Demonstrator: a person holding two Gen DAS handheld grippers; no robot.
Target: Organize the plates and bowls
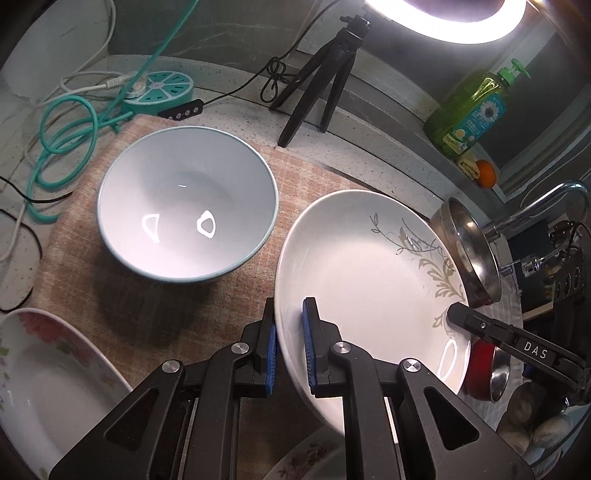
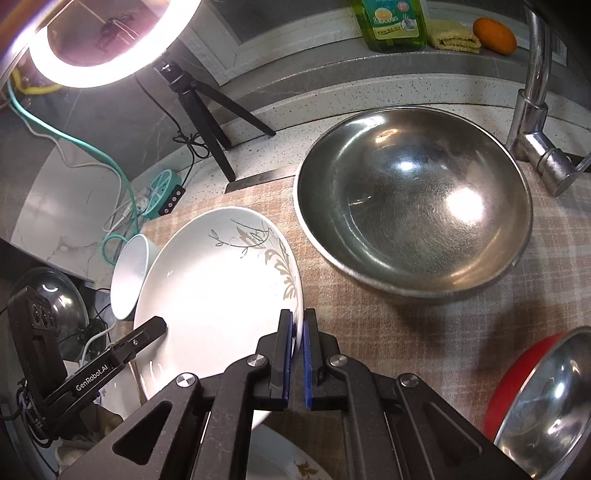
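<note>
Both tongs are clamped on opposite rims of the leaf-patterned plate, left gripper and right gripper, holding it tilted at frame centre above the checked cloth; judged mid-carry, next needing level transfer onto a matching plate.

Ring light lit, on tripod ahead of jaws. Speckled bench under checked cloth. Faucet far right.
</note>
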